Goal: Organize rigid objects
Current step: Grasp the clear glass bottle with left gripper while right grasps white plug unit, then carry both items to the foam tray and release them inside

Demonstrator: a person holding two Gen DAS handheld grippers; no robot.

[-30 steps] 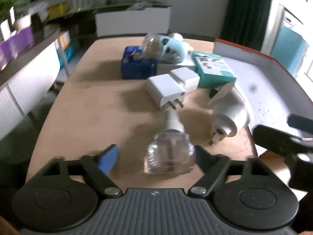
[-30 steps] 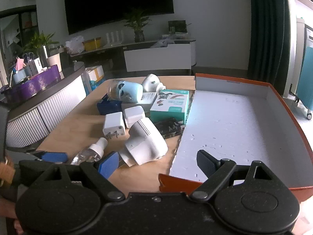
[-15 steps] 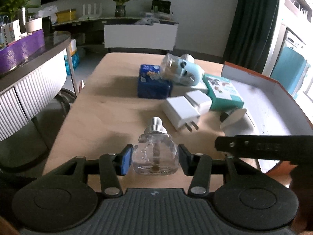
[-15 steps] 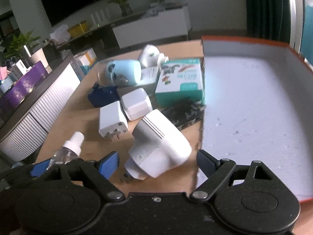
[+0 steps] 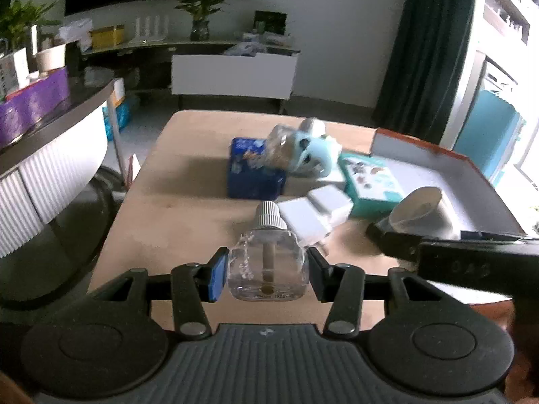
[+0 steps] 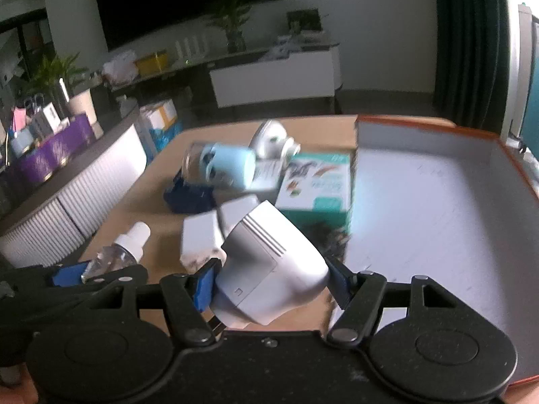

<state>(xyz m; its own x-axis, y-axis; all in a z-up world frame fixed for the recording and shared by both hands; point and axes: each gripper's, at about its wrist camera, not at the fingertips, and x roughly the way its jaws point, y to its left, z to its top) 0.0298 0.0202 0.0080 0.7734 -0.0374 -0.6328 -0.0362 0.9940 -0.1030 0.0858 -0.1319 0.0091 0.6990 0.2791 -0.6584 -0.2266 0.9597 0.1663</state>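
Meanwhile, two tongs each carry one item above the wooden surface (image 5: pixel 188 222): the left tongs (image 5: pixel 266 271) are clamped on a clear refill bottle (image 5: pixel 267 267) with a white ribbed cap, while the right tongs (image 6: pixel 271 288), jaws just closing, press on a white plug-in device (image 6: pixel 269 269). Behind lie two white chargers (image 5: pixel 316 212), one teal box (image 5: pixel 369 185), one blue box (image 5: pixel 252 173) and one pale-blue capped jar (image 6: pixel 219 165). To the right sits one orange-rimmed tray (image 6: pixel 438 208), beside the device.

clear bottle (image 5: pixel 267 269) white ribbed cap, white plug (image 6: pixel 269 269), blue box (image 5: pixel 254 173), teal carton (image 5: pixel 369 185), orange-rimmed tray (image 6: pixel 438 208) lower right
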